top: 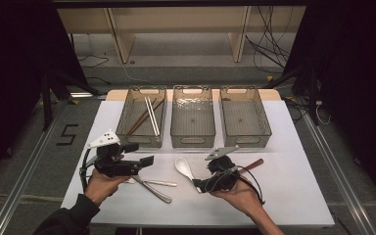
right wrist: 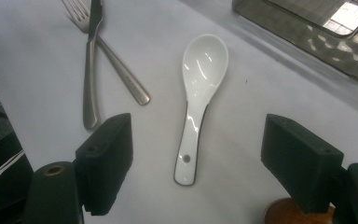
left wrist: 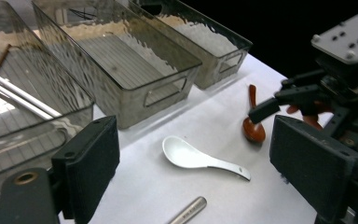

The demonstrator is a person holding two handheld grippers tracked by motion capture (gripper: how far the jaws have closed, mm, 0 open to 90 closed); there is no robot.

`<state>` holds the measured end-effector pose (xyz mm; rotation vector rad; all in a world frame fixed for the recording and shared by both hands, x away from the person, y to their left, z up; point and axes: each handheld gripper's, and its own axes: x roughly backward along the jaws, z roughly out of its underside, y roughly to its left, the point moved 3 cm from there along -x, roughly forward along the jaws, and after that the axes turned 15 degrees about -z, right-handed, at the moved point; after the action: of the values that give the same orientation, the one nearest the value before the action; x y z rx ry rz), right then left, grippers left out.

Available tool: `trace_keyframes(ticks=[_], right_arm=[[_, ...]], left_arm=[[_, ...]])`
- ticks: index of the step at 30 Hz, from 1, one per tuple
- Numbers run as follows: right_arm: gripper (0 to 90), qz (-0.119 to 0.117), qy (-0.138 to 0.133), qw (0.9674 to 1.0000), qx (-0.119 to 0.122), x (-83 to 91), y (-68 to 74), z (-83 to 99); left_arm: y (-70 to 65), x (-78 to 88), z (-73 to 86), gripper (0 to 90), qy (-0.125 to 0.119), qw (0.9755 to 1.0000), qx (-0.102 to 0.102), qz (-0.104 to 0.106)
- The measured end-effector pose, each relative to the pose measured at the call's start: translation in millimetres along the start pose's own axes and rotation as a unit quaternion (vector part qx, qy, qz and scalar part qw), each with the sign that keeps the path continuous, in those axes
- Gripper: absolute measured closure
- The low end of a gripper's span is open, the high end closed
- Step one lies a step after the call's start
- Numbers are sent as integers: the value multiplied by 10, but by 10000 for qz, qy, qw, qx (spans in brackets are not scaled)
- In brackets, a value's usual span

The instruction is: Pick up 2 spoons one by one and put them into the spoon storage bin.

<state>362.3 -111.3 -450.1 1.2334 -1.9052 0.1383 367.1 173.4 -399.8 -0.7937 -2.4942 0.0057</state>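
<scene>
Lying flat on the white tabletop [top: 284, 196], the white spoon [right wrist: 197, 100] sits bowl-up just in front of the middle bin [top: 192, 116], its handle pointing back toward the right claw [right wrist: 205, 168]. That claw hangs low over the handle end with its jaws spread wide, one on each side, touching nothing. In the high view the right claw [top: 199, 185] is at the spoon's [top: 184, 167] handle tip, held in the person's right hand [top: 240, 195]. A brown spoon [left wrist: 253, 122] lies just beyond it, partly under the right claw. To the spoon's left a fork [right wrist: 119, 60] and a knife [right wrist: 90, 70] lie crossed. The left claw [top: 144, 154] hovers above them, jaws also spread and holding nothing, pointing toward the spoon. Three smoky bins stand in a row behind; the left bin [top: 142, 116] holds chopsticks [top: 149, 113], and the right bin [top: 245, 116] is near the brown spoon.
</scene>
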Motion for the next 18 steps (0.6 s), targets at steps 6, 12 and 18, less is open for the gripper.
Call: trace_keyframes(ticks=[6, 12, 18], right_arm=[[268, 51, 222, 9997, -89, -76, -66, -28], [291, 102, 403, 9991, -115, -126, -105, -60], [350, 177, 627, 9979, -47, -209, -91, -79]], left_arm=[[-27, -21, 45, 155, 19, 10000, -80, -20], [-42, -4, 56, 155, -56, 9999, -114, -66], [-15, 4, 93, 155, -55, 9998, -114, -130]])
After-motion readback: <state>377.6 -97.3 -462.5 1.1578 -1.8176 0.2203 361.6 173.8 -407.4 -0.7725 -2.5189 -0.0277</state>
